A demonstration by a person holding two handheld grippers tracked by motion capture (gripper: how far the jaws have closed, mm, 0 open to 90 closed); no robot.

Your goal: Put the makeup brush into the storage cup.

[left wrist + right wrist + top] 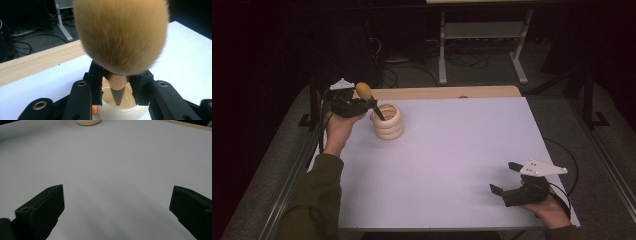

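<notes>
Left claw (117, 87) clamps brush (364, 91) at its stiff handle, above holder (388, 121); light, soft bristles. Right claw (507, 177) gapes, idle.

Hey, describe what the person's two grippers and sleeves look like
Both are black two-jaw tools. The left gripper and right gripper each carry a pale grey three-cornered plate on top; the right one's has small red marks. A black cable trails from the right gripper. The sleeve is olive green.
</notes>
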